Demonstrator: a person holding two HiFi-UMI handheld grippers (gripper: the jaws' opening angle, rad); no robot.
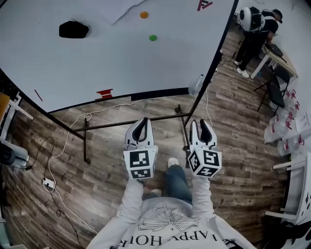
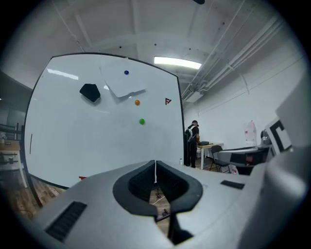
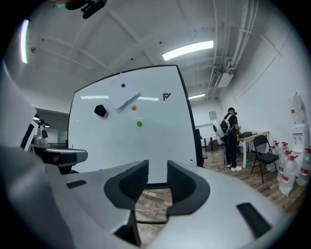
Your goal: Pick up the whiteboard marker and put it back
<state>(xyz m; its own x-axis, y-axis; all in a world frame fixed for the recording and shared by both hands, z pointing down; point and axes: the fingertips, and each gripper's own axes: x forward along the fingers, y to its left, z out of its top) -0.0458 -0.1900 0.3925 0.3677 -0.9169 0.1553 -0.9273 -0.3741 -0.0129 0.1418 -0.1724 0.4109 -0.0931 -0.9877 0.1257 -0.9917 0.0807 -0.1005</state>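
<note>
**Head view, with both gripper views.** The left gripper [image 1: 141, 122] is closed, its jaws meeting on nothing. The right gripper [image 1: 204, 123] is narrowly parted and empty. Both hang low before the person's body, well apart from the whiteboard [image 1: 121, 63]. No marker can be identified with certainty. The likeliest candidate is a small red object [image 1: 104, 93] at the board's lower edge, left of centre, too small to confirm. A whiteboard marker should prove light, rigid and smooth-barrelled, hence liable to roll or slip. A hold across mid-barrel, jaws square to its long axis, seems safest, and the cap end is best avoided. Also on the board are 1 black eraser [image 1: 74, 29], 1 orange magnet [image 1: 144, 15], 1 green magnet [image 1: 153, 37] and a paper sheet [image 1: 121, 7] at the top edge. A bottle [image 1: 197, 84] sits just beside the board's lower right corner. The stand's crossbar [image 1: 131, 124] and a white cable [image 1: 68, 141] on the floor lie between the grippers and the board, likely hindrances to any approach. A second person [image 1: 255, 29] stands far right, clear of the path.
</note>
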